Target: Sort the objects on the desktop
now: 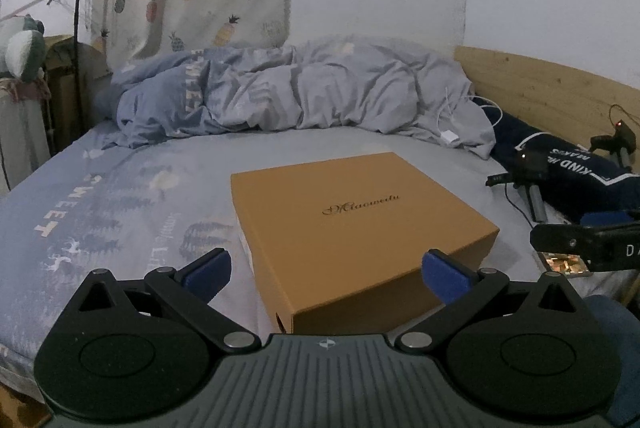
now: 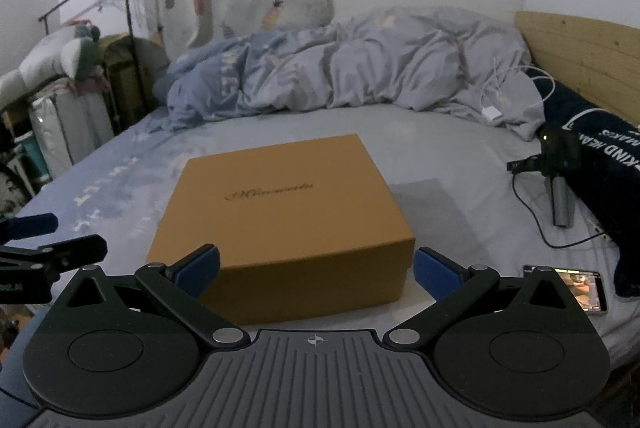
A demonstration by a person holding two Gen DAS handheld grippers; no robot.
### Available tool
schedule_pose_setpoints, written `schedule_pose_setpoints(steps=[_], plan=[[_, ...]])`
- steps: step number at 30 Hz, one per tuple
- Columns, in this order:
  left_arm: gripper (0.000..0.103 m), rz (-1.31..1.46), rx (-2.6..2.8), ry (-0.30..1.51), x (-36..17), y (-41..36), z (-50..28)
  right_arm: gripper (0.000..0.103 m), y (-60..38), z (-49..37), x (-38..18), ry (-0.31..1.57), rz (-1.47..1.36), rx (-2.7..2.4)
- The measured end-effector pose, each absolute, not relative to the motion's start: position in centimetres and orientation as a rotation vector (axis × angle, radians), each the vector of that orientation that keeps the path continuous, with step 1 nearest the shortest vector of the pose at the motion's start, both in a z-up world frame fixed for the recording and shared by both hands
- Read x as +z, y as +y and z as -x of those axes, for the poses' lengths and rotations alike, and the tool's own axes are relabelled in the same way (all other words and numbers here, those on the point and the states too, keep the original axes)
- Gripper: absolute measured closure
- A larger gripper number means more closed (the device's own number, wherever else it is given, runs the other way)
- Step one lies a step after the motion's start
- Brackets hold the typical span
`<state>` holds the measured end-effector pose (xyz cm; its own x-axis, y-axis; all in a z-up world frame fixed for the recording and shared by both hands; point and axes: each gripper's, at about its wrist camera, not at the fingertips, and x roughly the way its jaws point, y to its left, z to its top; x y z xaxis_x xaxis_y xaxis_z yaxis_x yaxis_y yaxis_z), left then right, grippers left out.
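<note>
Spread tongs [image 1: 326, 274] face tan box [image 1: 360, 224], "Miaoweilu".

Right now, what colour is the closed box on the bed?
Tan-orange box, with dark script lettering on its lid; clearest in the left wrist view.

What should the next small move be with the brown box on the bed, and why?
Probably ease both hand-held grippers forward to the lid's side edges. The brown box sits closed on the bed sheet, and the left hand-held gripper and right hand-held gripper are both open, short of it and holding nothing, so nothing can be sorted until the lid comes off.
</note>
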<state>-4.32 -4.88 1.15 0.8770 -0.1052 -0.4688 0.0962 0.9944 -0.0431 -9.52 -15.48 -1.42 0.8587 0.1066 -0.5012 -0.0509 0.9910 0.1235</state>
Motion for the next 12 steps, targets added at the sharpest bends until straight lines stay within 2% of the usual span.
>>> schedule_pose_setpoints(steps=[12], plan=[[0.0,0.02,-0.106,0.485,1.4,-4.92,4.64,0.0,-15.32,9.7,-1.42,0.53,-0.107,0.076]])
